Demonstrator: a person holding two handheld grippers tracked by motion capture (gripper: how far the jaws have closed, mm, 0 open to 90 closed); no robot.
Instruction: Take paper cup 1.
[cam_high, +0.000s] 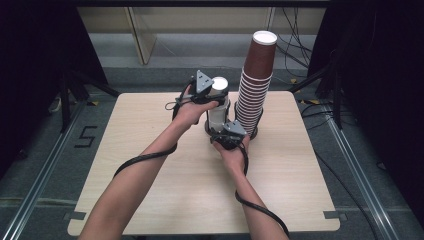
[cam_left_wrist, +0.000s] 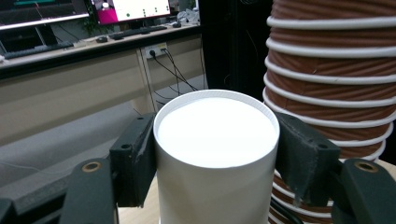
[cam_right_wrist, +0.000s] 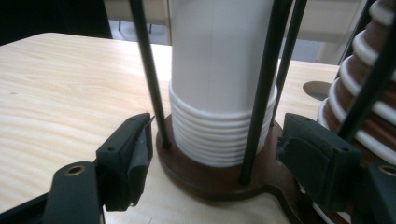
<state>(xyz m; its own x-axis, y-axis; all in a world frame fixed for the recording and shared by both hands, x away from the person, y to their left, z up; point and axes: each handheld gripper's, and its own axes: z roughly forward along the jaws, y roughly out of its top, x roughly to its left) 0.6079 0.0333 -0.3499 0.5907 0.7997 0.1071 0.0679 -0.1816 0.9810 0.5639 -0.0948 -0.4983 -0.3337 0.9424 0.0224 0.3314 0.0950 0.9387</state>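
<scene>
While the left claw (cam_left_wrist: 215, 154) grips the top white cup (cam_left_wrist: 215, 140), the right claw (cam_right_wrist: 219, 158) hangs open low beside the holder base (cam_right_wrist: 210, 179)

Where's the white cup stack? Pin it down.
In the high view the white cup stack stands mid-table in a brown rack, just left of the tall brown cup stack, its top cup gripped by the left claw.

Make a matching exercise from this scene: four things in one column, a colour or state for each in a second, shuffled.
Things:
1. brown cup stack
2. white cup
3. right gripper
4. holder base

States:
A. jaws apart on either side of the base, nothing pressed
B. clamped near its rim by the left gripper
C. tall, with white rims, at the table's far right
D. dark brown disc with thin black rods rising from it

Pairs: 1-C, 2-B, 3-A, 4-D
</scene>
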